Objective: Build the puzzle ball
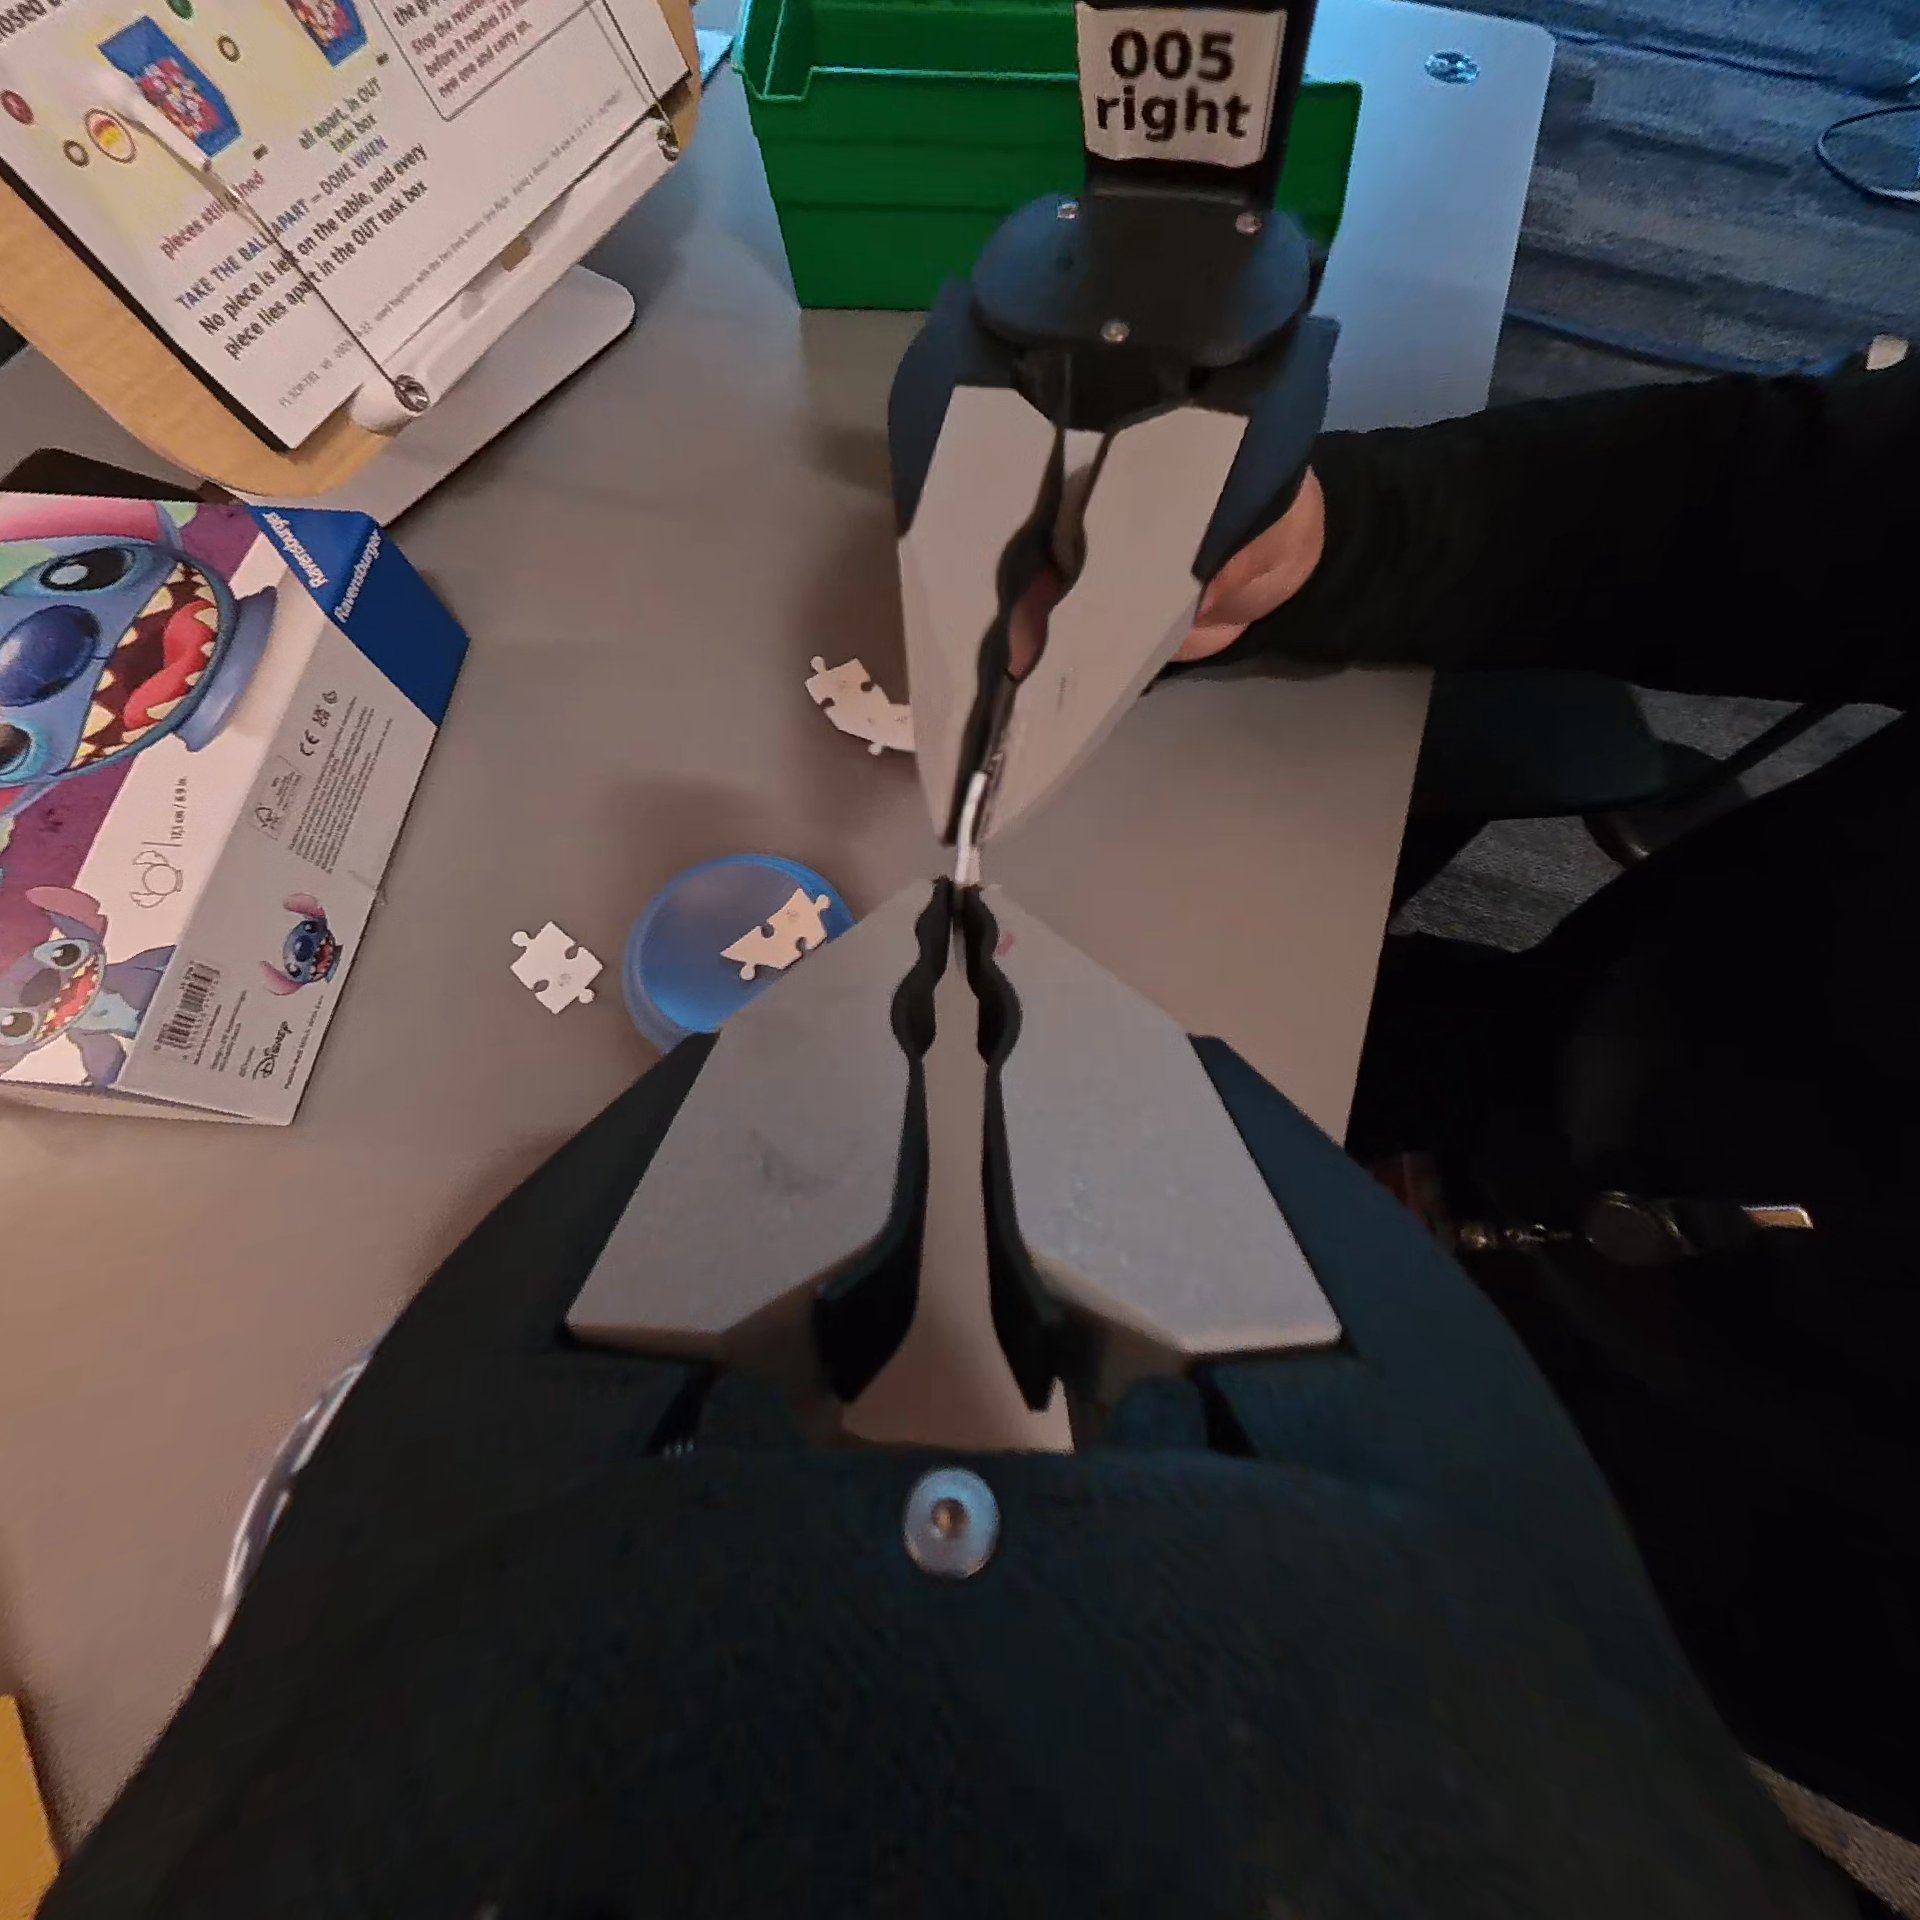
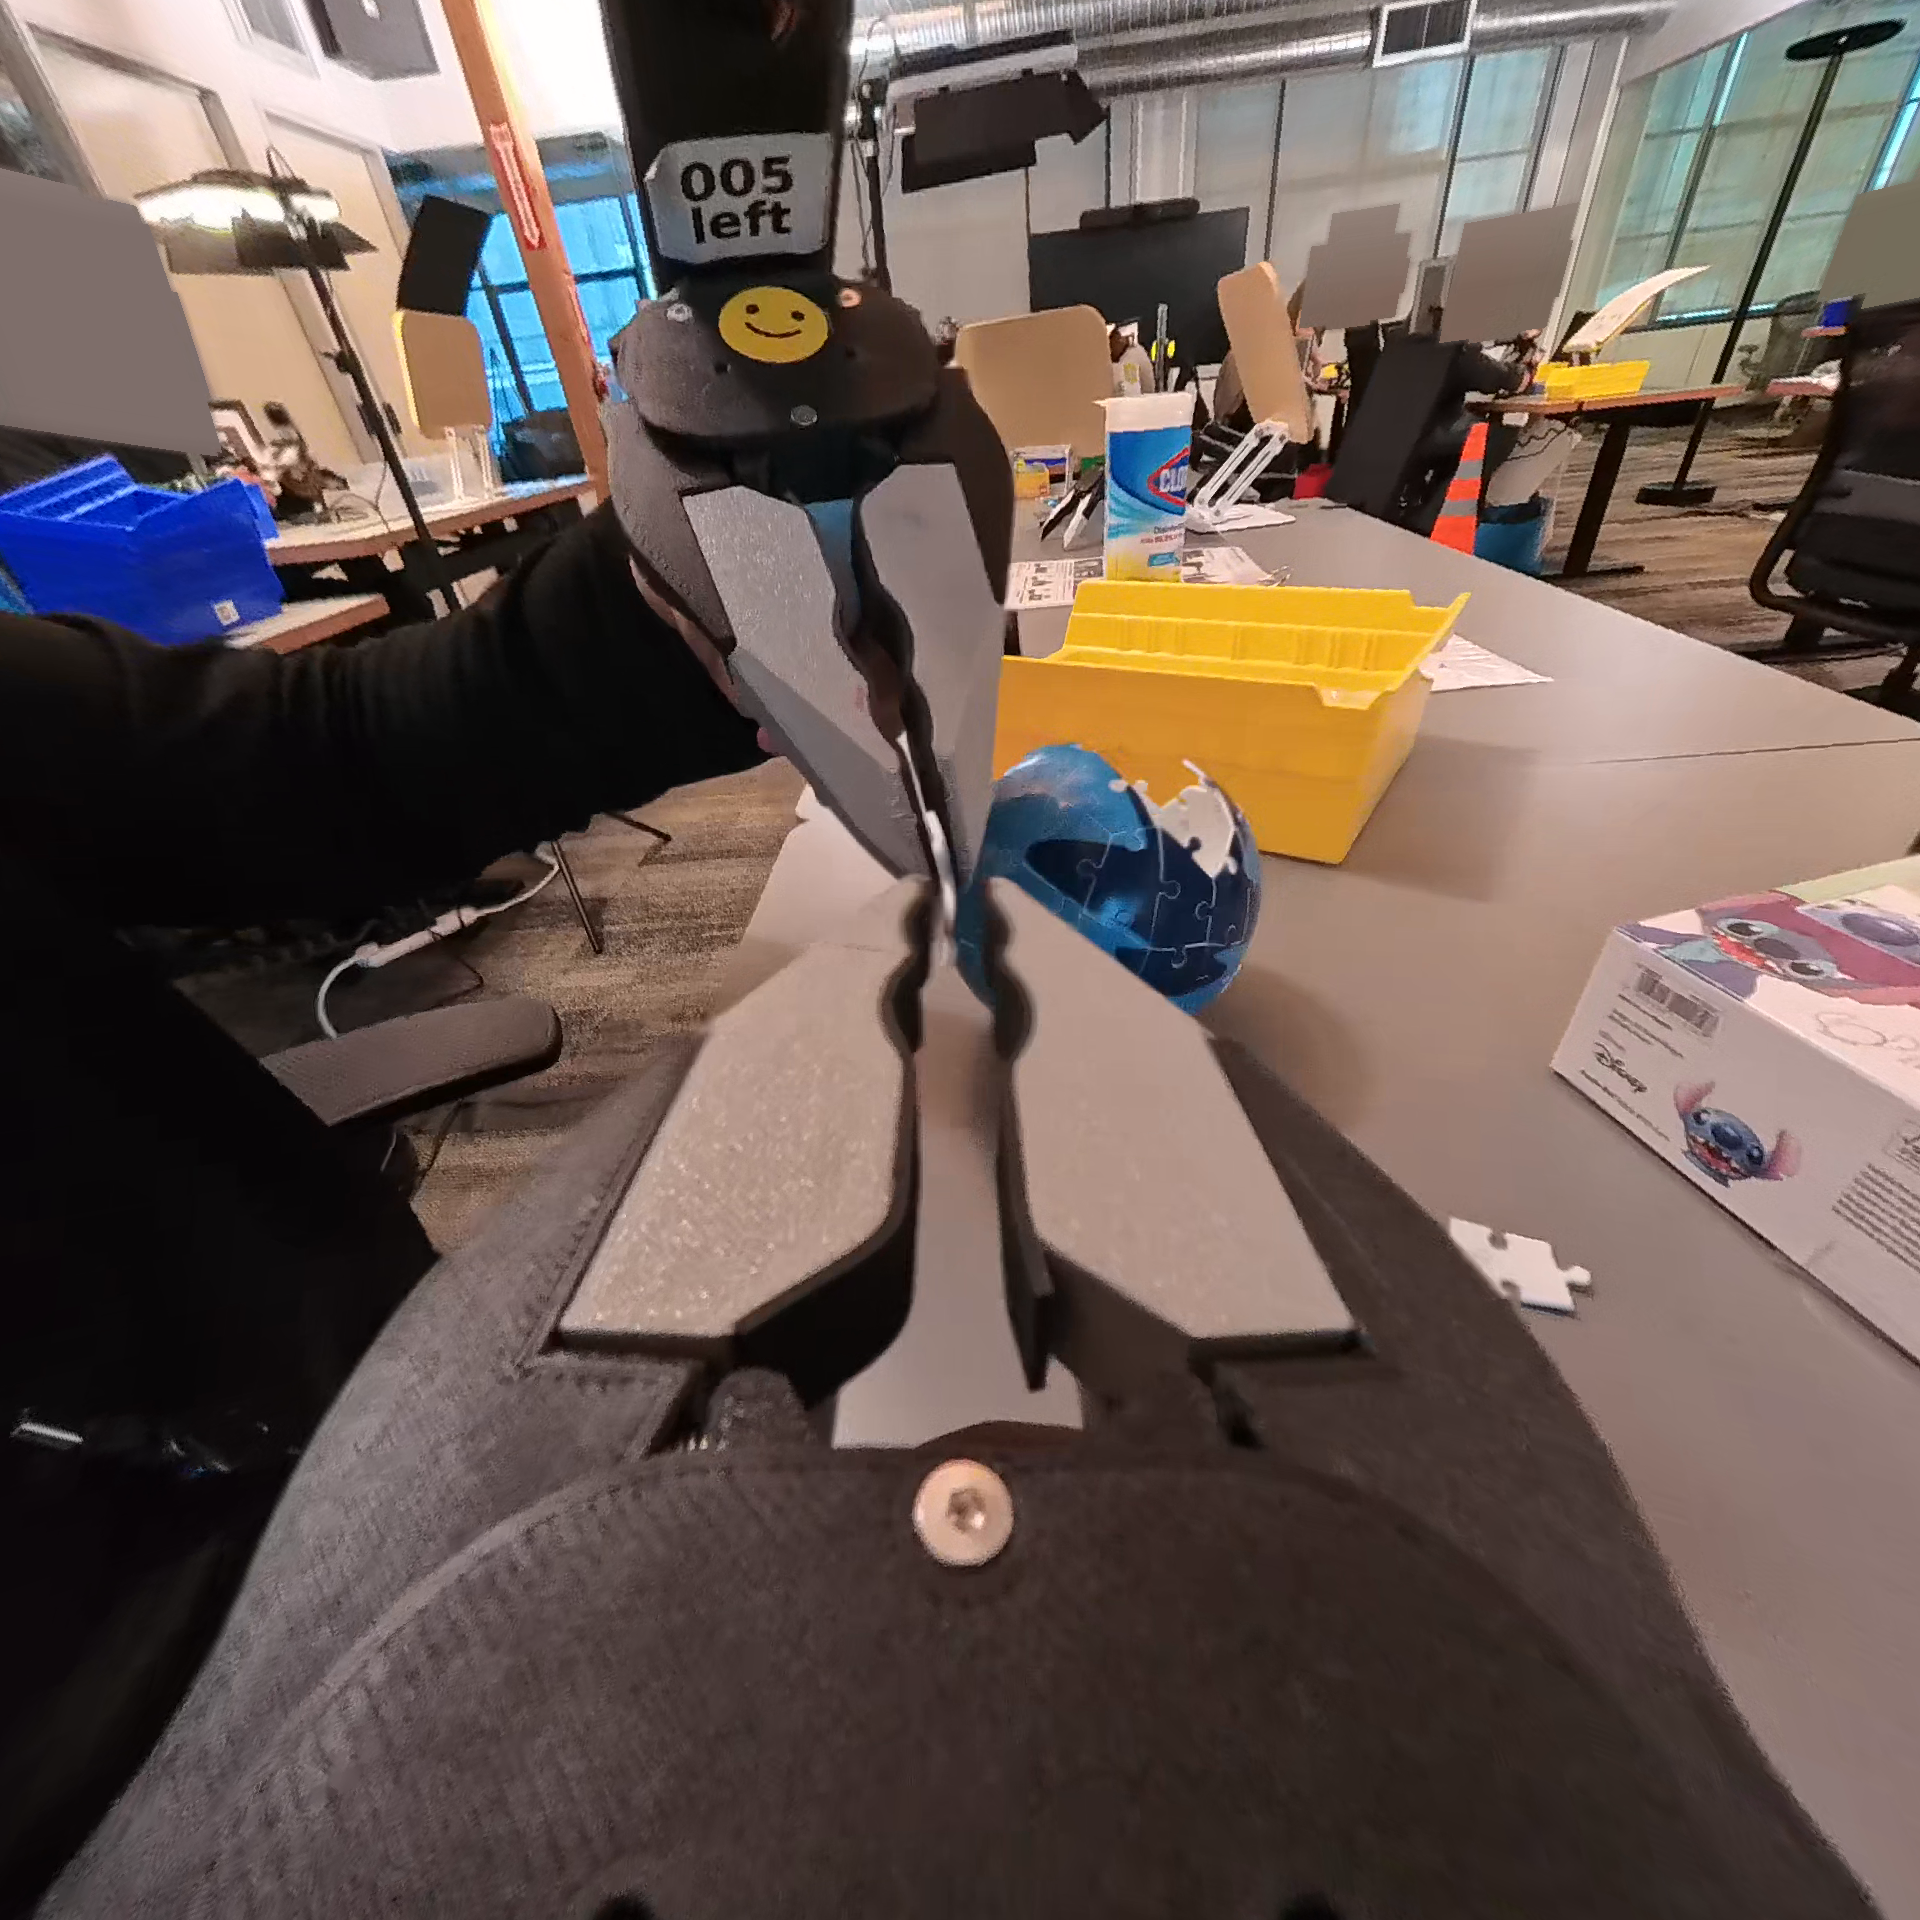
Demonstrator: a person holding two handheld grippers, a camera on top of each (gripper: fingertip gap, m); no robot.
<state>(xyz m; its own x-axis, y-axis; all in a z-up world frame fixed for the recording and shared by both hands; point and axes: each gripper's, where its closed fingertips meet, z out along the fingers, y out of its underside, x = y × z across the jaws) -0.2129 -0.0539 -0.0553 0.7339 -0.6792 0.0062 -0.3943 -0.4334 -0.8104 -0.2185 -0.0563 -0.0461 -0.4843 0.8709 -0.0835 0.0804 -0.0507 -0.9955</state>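
A grey table (image 1: 623,644) fills most of both views, with a green bin (image 1: 904,177) at the top centre of the left wrist view and a yellow bin (image 2: 1226,696) right of centre in the right wrist view. A puzzle box (image 1: 208,790) printed with a blue cartoon creature lies at the left edge of the left wrist view; an instruction sheet on a stand (image 1: 312,197) occupies the upper left corner.

The left gripper (image 1: 954,891) rises from the bottom of its own frame and meets the right gripper (image 1: 971,821), which comes down from the top centre, tip to tip at mid-frame. A thin white puzzle piece (image 1: 971,831), seen edge-on, runs between the two sets of tips. The right gripper's fingers are pressed together on it; the left gripper's tips are also drawn in close at the piece's lower end, though whether they actually pinch it cannot be told.

The partly built blue puzzle ball (image 2: 1132,883), its top open with white piece edges showing, sits on the table at the centre of the right wrist view, just behind the meeting tips. In the left wrist view a blue round stand (image 1: 707,935) left of centre holds a white piece (image 1: 779,935). A loose piece (image 1: 556,968) lies just left of it, and a joined pair (image 1: 857,701) lies above, beside the right gripper.
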